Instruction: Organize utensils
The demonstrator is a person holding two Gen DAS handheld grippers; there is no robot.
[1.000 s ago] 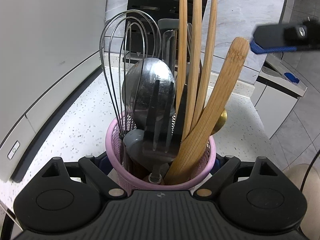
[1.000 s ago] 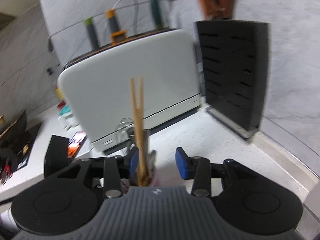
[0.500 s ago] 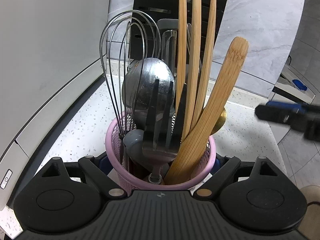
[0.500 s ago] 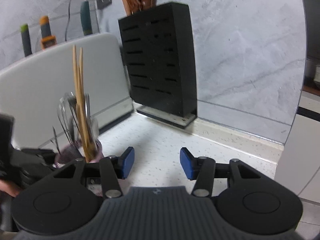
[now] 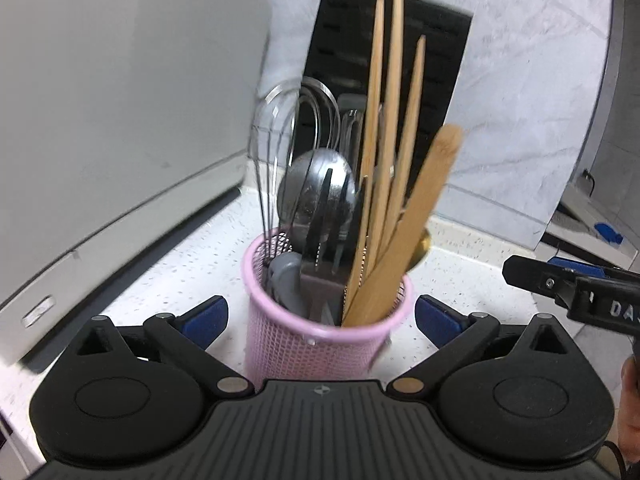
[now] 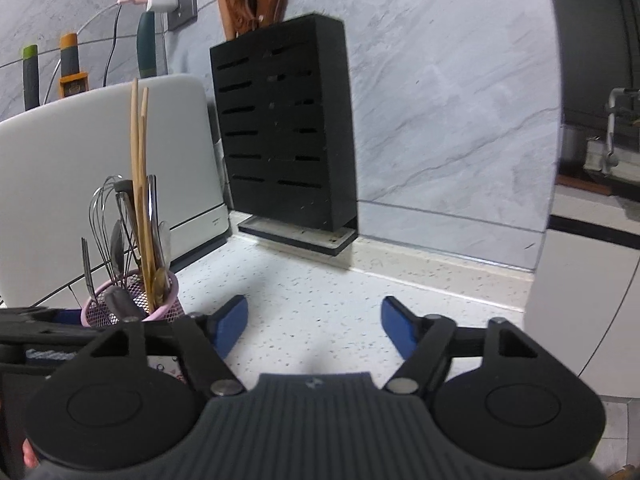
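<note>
The speckled white tabletop [image 6: 320, 280] meets a grey marble wall [image 6: 440, 100]. The right tool [image 6: 314, 322] has just been opening and is empty; the left tool [image 5: 320, 318] stands spread around the pink holder [image 5: 320, 332].

blurred: white appliance [image 5: 120, 120] | hidden: pink holder [image 5: 320, 340] base

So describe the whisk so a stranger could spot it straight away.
Find the black slotted knife block against the marble wall. In front stands a pink mesh cup of utensils. The whisk is at its left: looped steel wires, unlike the wooden sticks.
</note>
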